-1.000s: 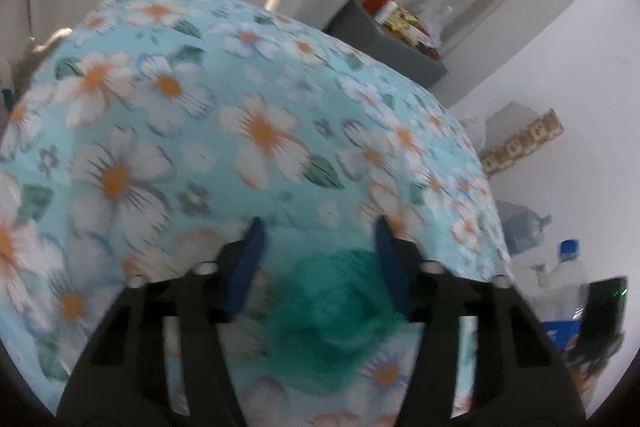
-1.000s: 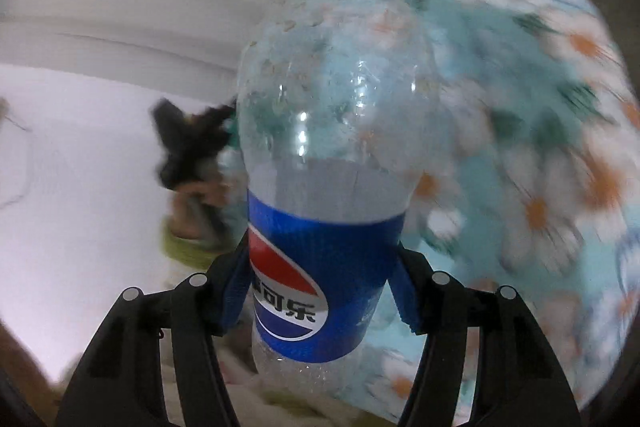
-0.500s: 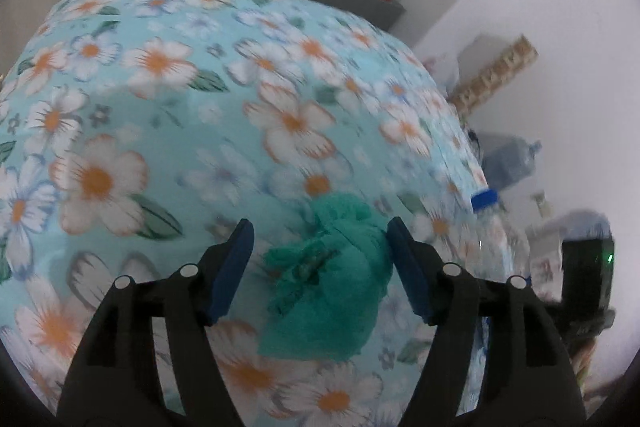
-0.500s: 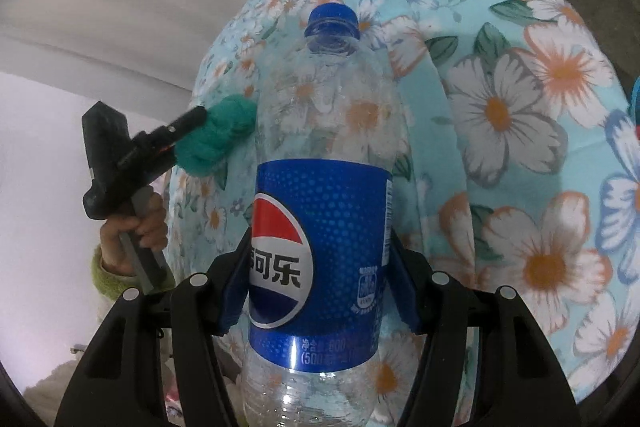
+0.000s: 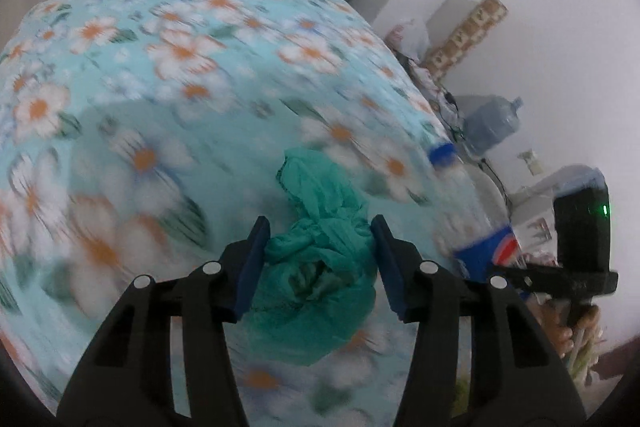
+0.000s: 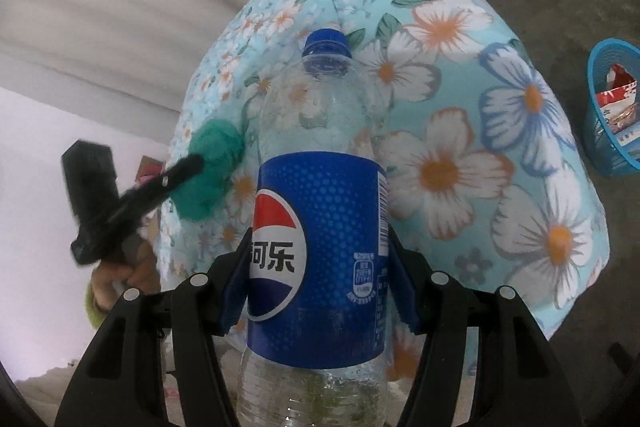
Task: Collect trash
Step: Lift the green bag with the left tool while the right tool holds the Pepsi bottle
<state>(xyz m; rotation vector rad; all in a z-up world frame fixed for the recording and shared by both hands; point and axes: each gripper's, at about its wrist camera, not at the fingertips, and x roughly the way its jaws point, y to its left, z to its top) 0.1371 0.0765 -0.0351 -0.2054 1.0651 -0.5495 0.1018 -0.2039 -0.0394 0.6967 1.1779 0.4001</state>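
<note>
Right tongs (image 6: 320, 291) pinch upright bottle (image 6: 320, 227); basket (image 6: 610, 115) lies right of it. Left tongs (image 5: 320, 259) closing round green wad (image 5: 320, 267).

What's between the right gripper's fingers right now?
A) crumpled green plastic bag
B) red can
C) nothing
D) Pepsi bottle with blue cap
D: in the right wrist view the right gripper has its blue pads pressed against the label of the clear Pepsi bottle, blue cap on top.

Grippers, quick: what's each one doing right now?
Left gripper: jaws closing on the green plastic bag.
Right gripper: shut on the Pepsi bottle.
</note>
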